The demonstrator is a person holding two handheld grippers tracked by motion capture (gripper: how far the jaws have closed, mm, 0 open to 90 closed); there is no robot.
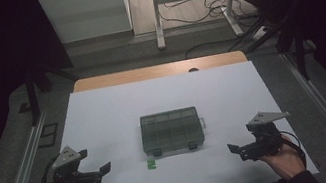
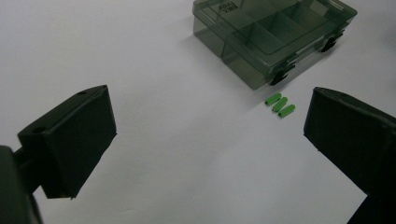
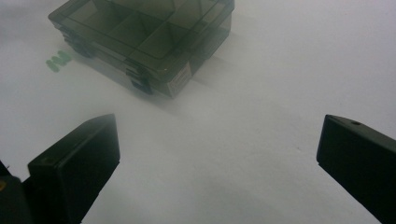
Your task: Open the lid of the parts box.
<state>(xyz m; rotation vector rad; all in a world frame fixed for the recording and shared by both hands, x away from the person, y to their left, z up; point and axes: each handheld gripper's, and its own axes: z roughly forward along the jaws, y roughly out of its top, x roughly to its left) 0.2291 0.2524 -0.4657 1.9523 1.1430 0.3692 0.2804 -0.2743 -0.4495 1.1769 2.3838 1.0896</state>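
Nothing looks started yet. The box [image 1: 172, 130] sits shut at the middle of the white table [image 1: 103, 112], both latches on its near side closed. Three green pegs [image 2: 280, 104] lie side by side on the table just near the box's near-left corner, untouched. The left gripper [image 1: 97, 160] waits near-left, jaws spread and empty; the right gripper [image 1: 242, 140] waits near-right, likewise spread. Opening the box and loading the pegs, by my judgement, all remains.

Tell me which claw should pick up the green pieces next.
Left, probably. The green pieces lie just ahead of the open left claw; from the right claw they sit farther off, beyond the box corner.
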